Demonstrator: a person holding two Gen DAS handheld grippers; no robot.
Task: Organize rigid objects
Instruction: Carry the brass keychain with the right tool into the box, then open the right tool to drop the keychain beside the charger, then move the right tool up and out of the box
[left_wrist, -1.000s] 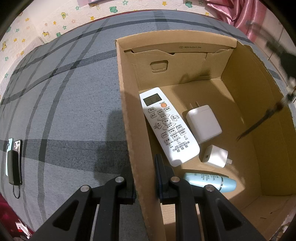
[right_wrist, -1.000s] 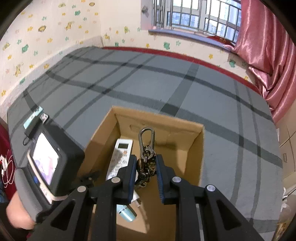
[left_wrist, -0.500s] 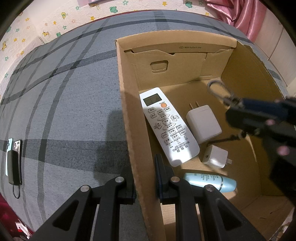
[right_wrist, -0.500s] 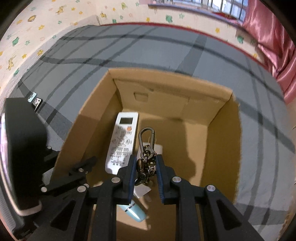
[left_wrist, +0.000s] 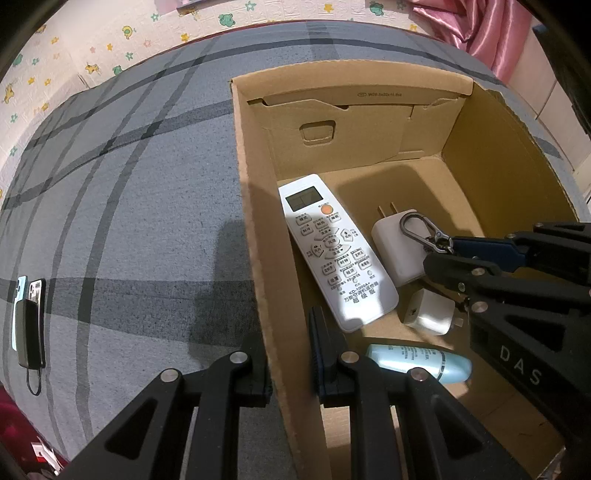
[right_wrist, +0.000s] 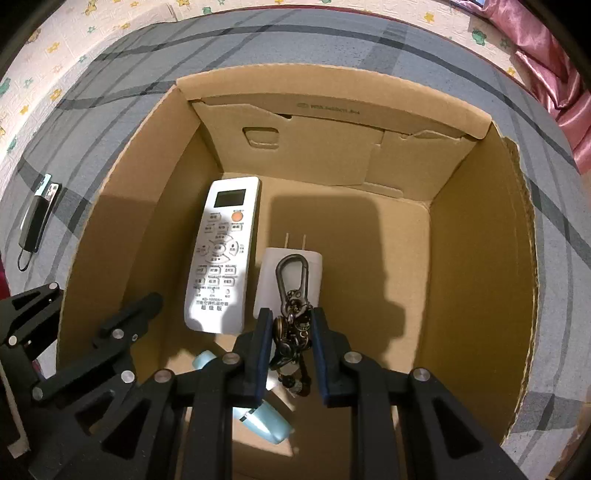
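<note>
An open cardboard box (left_wrist: 255, 206) (right_wrist: 480, 229) stands on a grey plaid bed. Inside lie a white remote (left_wrist: 332, 247) (right_wrist: 221, 251), a large white charger (left_wrist: 395, 251) (right_wrist: 273, 280), a small white plug (left_wrist: 428, 312) and a light blue tube (left_wrist: 421, 362) (right_wrist: 266, 424). My right gripper (right_wrist: 288, 343) is shut on a metal keychain with a carabiner (right_wrist: 291, 273) (left_wrist: 417, 229) and holds it low inside the box over the large charger. My left gripper (left_wrist: 288, 354) is shut on the box's left wall, one finger inside, one outside.
A phone with a black power bank and cable (left_wrist: 29, 325) (right_wrist: 37, 218) lies on the bed left of the box. Patterned wall padding (left_wrist: 110, 40) borders the far side. A pink curtain (right_wrist: 546, 48) hangs at the far right.
My right gripper has come down from above the box into it, carrying the keychain to just over the large charger. My left gripper and the box have not moved.
</note>
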